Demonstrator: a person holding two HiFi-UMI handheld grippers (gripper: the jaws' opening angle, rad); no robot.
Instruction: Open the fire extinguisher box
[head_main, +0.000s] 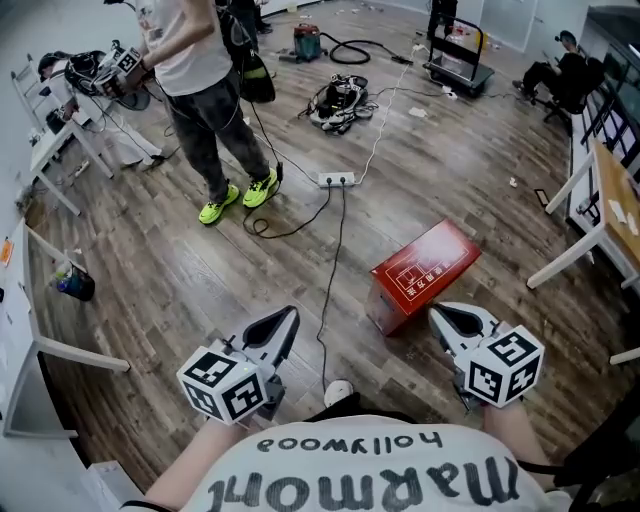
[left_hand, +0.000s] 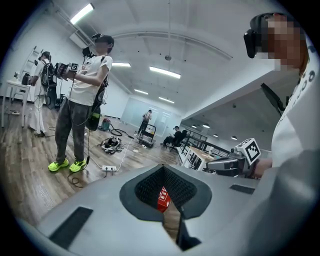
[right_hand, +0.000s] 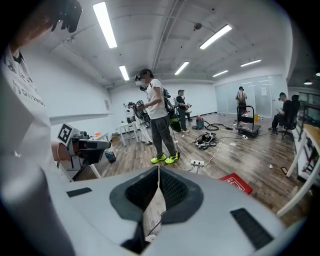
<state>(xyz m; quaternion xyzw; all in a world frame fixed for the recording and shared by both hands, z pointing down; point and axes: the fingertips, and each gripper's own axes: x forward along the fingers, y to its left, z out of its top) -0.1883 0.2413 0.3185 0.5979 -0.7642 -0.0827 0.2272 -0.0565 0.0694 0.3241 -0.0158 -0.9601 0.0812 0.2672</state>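
The red box (head_main: 425, 272) lies flat on the wood floor (head_main: 150, 270), printed face up, toward the floor's right edge, where white table legs stand. It lies ahead of both grippers and nearer the right one. The left gripper (head_main: 288, 316) has its jaws pressed together with nothing between them. In the left gripper view a sliver of the box (left_hand: 163, 198) shows through the opening behind the tips. The right gripper (head_main: 440, 315) also has its jaws together and empty, and in its own view the box (right_hand: 235, 183) sits to the right of the jaws. A power strip (head_main: 336, 179) lies farther out on the floor, its cable (head_main: 330, 280) running back past the box's left side. A person (head_main: 200, 70) stands beyond the power strip.
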